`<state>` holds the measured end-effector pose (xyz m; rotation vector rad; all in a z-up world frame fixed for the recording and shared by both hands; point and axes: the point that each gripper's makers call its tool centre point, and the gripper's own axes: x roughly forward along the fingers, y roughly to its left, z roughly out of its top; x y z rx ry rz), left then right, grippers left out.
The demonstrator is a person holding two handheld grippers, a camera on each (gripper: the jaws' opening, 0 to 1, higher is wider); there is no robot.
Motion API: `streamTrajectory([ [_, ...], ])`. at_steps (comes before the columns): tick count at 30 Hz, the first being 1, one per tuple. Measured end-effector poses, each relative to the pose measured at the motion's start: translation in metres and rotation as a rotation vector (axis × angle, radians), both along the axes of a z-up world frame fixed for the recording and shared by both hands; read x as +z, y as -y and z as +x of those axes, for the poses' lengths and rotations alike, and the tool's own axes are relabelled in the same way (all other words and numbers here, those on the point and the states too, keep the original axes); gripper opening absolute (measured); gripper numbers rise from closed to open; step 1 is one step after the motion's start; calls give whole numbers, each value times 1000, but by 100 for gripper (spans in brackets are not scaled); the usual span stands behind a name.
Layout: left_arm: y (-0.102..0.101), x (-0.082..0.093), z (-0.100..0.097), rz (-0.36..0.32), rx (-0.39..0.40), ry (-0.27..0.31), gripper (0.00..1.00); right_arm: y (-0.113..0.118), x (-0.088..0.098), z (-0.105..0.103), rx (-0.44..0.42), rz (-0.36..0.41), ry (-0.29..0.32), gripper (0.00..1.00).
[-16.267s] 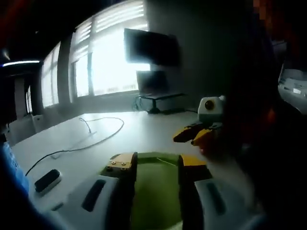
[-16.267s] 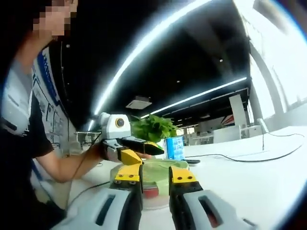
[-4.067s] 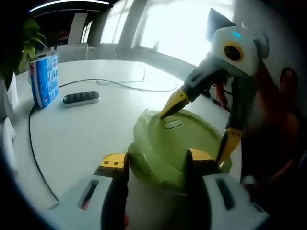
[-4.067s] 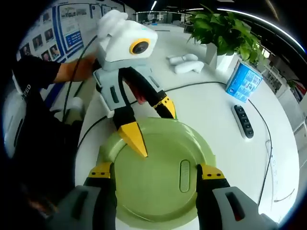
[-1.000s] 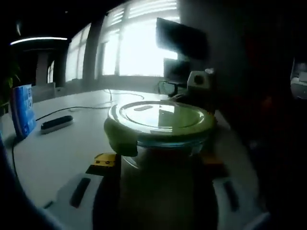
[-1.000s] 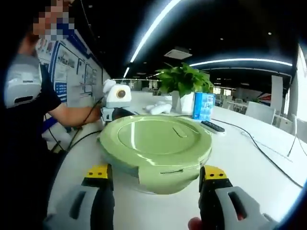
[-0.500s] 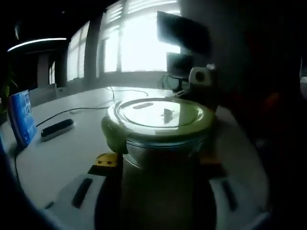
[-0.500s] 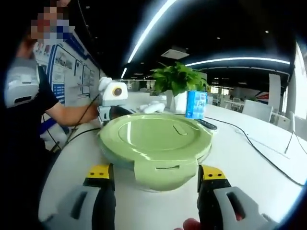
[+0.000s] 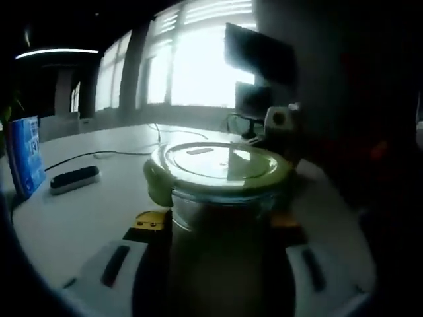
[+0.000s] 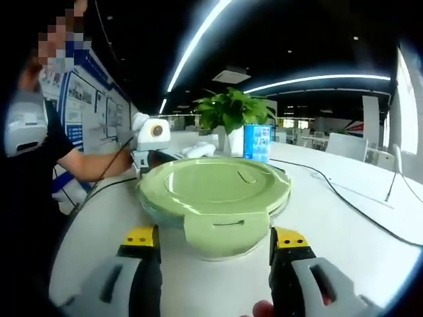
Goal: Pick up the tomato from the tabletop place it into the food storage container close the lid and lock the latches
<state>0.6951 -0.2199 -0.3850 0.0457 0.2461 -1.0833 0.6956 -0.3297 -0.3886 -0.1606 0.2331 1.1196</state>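
Observation:
The round glass food container with its green lid stands on the white table, lid on top. My left gripper is open, its yellow-tipped jaws standing either side of the container's near wall. From the opposite side, my right gripper is open too, with the lid's front latch flap hanging between its jaws. The lid hides what is inside, so the tomato is out of sight. Each gripper appears beyond the container in the other's view: the right gripper and the left gripper.
A blue carton, a dark remote and a cable lie on the table. A potted plant and white items stand behind the container. A person's arm reaches in on the left.
Both views have shifted slightly lower and closer to the container. The container stays put and both sets of jaws remain wide apart.

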Motion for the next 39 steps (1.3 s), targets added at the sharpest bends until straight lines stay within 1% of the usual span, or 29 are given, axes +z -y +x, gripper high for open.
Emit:
streamTrajectory([
  [2, -4, 1, 0, 14, 18, 18, 41, 3, 0, -2, -24, -4, 1, 55],
  [3, -6, 2, -1, 11, 25, 17, 42, 5, -1, -3, -39, -14, 3, 55],
  [6, -11, 4, -8, 6, 35, 14, 43, 10, 1, -11, -67, -8, 15, 55],
  [8, -14, 1, -15, 33, 52, 11, 43, 14, -2, -20, -86, -12, 17, 55],
  [9, -16, -2, -18, 51, 61, 9, 43, 19, -3, -23, -109, -24, 28, 55],
  [10, -20, -6, -22, 83, 89, 22, 43, 21, -2, -26, -121, -22, 38, 55],
  [12, -23, -10, -33, 108, 113, 33, 43, 29, 0, -31, -164, -9, 44, 55],
  [13, -23, -10, -37, 103, 119, 37, 43, 32, 3, -33, -182, 10, 51, 55],
  [14, -24, -10, -40, 93, 131, 35, 43, 37, 5, -35, -220, 16, 48, 55],
  [15, -25, -9, -45, 73, 154, 20, 43, 39, 6, -38, -226, 14, 53, 55],
  [16, -26, -6, -49, 53, 167, 29, 43, 41, 7, -42, -238, 14, 58, 55],
  [18, -29, -4, -54, 50, 199, 46, 43, 43, 9, -51, -248, 10, 63, 54],
  [19, -30, -3, -55, 49, 203, 52, 42, 43, 10, -53, -249, 11, 64, 53],
  [20, -31, -2, -58, 49, 215, 57, 42, 43, 15, -60, -256, 25, 71, 53],
  [21, -32, -1, -60, 50, 226, 66, 42, 43, 16, -61, -259, 29, 73, 52],
  [22, -33, 0, -64, 50, 233, 74, 41, 44, 21, -64, -267, 48, 95, 52],
  [24, -34, 0, -70, 33, 245, 71, 41, 45, 24, -68, -280, 57, 108, 52],
  [27, -36, 2, -76, 0, 257, 93, 41, 48, 22, -71, -293, 60, 128, 52],
  [28, -36, 2, -77, 0, 263, 95, 41, 47, 23, -71, -292, 80, 132, 52],
  [29, -38, 4, -76, 5, 270, 115, 41, 48, 21, -70, -296, 99, 125, 51],
  [30, -40, 6, -77, -5, 272, 134, 41, 50, 17, -69, -303, 101, 118, 51],
  [31, -40, 7, -77, -18, 271, 131, 41, 53, 9, -67, -321, 103, 98, 49],
  [32, -40, 7, -78, -37, 266, 118, 41, 56, 2, -68, -336, 86, 70, 48],
  [33, -41, 6, -78, -35, 266, 116, 41, 57, 2, -69, -331, 71, 78, 47],
  [34, -42, 6, -78, -36, 265, 119, 41, 57, 3, -70, -329, 77, 83, 46],
  [35, -41, 7, -79, -39, 259, 125, 41, 51, 11, -74, -301, 120, 103, 46],
  [36, -40, 6, -80, -38, 252, 118, 41, 49, 12, -76, -291, 129, 98, 47],
  [38, -38, 3, -82, -28, 240, 106, 41, 49, 12, -77, -284, 128, 101, 47],
  [39, -37, 2, -83, -25, 236, 105, 41, 50, 10, -76, -292, 113, 106, 46],
])
